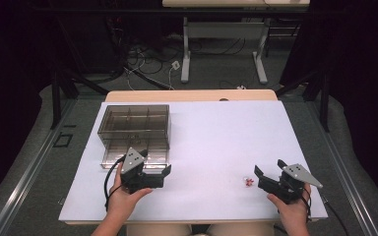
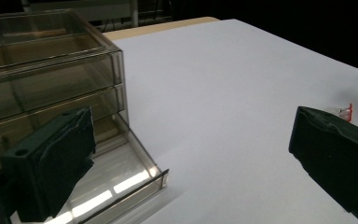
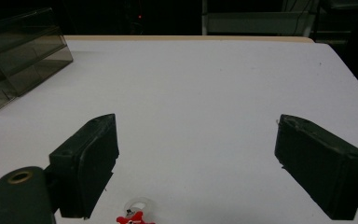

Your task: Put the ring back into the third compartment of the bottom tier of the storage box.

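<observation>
Closest to the lens, at the bottom of the right gripper view, a tiny red and clear trinket (image 3: 135,213) lies on the white table (image 3: 205,93), just in front of the right gripper (image 3: 209,163) & nearer its left jaw; the jaws stand apart w/ nothing between them, so it's released. From the high view the same trinket is a small red speck near the table's front right, just left of the right gripper's tips, not touching them. The left gripper (image 1: 150,178) sits at front left, beside a smoky clear drawer box (image 1: 134,128) whose bottom drawer (image 1: 135,160) is pulled out toward the person. In the left gripper view its jaws are spread wide & empty too, w/ the open drawer's front lip just below the left jaw. Judged step: pick up the trinket, prob. to drop it in the open drawer. To do it well: nudge the right gripper back or tilt it down so the trinket sits centred between the pads, not off to one side; it's small & low, so bring the tips right to the table surface before closing, else the pads will pass over it or flick it away. Close gently, lift straight up. Keep the left gripper clear of the drawer opening.
</observation>
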Action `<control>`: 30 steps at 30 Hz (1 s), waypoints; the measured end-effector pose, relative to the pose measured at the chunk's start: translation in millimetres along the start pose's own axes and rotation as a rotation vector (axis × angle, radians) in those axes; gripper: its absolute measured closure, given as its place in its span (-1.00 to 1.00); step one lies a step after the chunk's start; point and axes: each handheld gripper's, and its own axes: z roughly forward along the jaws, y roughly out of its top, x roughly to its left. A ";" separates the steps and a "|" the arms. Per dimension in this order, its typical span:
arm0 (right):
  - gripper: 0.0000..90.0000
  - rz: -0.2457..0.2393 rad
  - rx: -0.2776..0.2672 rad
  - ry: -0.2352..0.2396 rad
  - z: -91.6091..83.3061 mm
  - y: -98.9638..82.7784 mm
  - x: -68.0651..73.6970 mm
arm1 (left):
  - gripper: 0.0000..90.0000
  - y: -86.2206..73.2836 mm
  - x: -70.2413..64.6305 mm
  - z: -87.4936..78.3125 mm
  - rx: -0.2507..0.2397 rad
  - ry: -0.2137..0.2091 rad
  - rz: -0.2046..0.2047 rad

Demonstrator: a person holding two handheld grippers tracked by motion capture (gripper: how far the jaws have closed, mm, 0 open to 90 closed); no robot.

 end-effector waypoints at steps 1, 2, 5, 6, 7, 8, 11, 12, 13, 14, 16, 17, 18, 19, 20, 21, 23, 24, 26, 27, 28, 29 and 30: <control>-0.74 0.003 -0.003 -0.005 -0.3 0.3 -0.4 | -0.99 3.6 -2.9 4.8 0.002 -0.009 0.011; -0.74 0.005 -0.003 -0.002 -0.4 0.3 -0.5 | -0.99 5.2 -4.5 7.0 0.002 -0.012 0.013; -0.76 0.003 -0.011 -0.002 -0.1 0.1 -0.3 | -0.99 9.7 -8.6 13.1 0.007 -0.018 0.026; -0.76 0.006 -0.010 -0.004 -0.2 0.0 -0.2 | -0.99 11.3 -10.2 15.0 0.009 -0.022 0.030; -0.76 0.007 -0.010 -0.004 -0.3 0.0 -0.2 | -0.98 12.8 -11.8 16.8 0.008 -0.024 0.036; -0.76 0.008 -0.012 -0.006 -0.4 0.1 -0.1 | -0.98 12.8 -11.8 16.8 0.008 -0.024 0.036; -0.77 0.014 -0.011 -0.005 -1.0 0.3 0.2 | -0.98 17.8 -15.9 21.5 0.006 -0.032 0.052; -0.77 0.011 -0.016 -0.005 -1.1 0.4 -0.1 | -0.98 21.3 -18.8 24.6 0.003 -0.037 0.063; -0.77 0.008 -0.019 -0.008 -1.1 0.5 -0.3 | -0.98 22.9 -20.3 26.2 0.001 -0.037 0.066; -0.77 0.009 -0.021 -0.009 -1.1 0.5 -0.3 | -0.98 24.5 -21.3 28.1 0.000 -0.041 0.073; -0.78 0.011 -0.023 -0.008 -1.2 0.5 -0.3 | -0.97 27.1 -23.1 31.6 0.001 -0.045 0.084; -0.78 0.011 -0.023 -0.009 -1.2 0.5 -0.3 | -0.97 27.1 -23.1 31.6 0.001 -0.045 0.084; -0.78 0.009 -0.024 -0.009 -1.1 0.5 -0.4 | -0.97 29.5 -24.6 35.0 -0.002 -0.045 0.088; -0.78 0.009 -0.024 -0.009 -1.1 0.5 -0.4 | -0.97 29.5 -24.6 35.0 -0.002 -0.045 0.088; -0.78 0.001 -0.019 -0.010 -1.2 0.3 -0.5 | -0.97 31.6 -26.0 38.3 -0.001 -0.047 0.096; -0.78 0.004 -0.017 -0.010 -1.2 0.1 0.0 | -0.97 32.7 -26.6 39.7 0.001 -0.049 0.100; -0.79 0.000 -0.020 -0.010 -1.2 0.0 -0.1 | -0.97 34.7 -27.9 42.8 0.001 -0.053 0.102; -0.79 -0.003 -0.019 -0.011 -1.8 0.2 -0.3 | -0.97 35.6 -28.7 44.4 0.000 -0.055 0.101; -0.80 -0.003 -0.021 -0.011 -1.9 0.3 -0.2 | -0.97 36.6 -29.4 46.0 -0.001 -0.056 0.102; -0.80 -0.001 -0.021 -0.008 -2.0 0.6 -0.1 | -0.97 37.6 -30.4 47.5 0.001 -0.058 0.104; -0.82 0.003 -0.028 -0.006 -2.0 0.8 0.4 | -0.96 39.4 -32.8 50.9 0.001 -0.059 0.108; -0.82 0.003 -0.028 -0.006 -2.0 0.8 0.4 | -0.96 39.4 -32.8 50.9 0.001 -0.059 0.108; -0.82 0.002 -0.030 -0.008 -2.1 0.9 0.2 | -0.96 41.3 -34.4 54.1 0.005 -0.062 0.119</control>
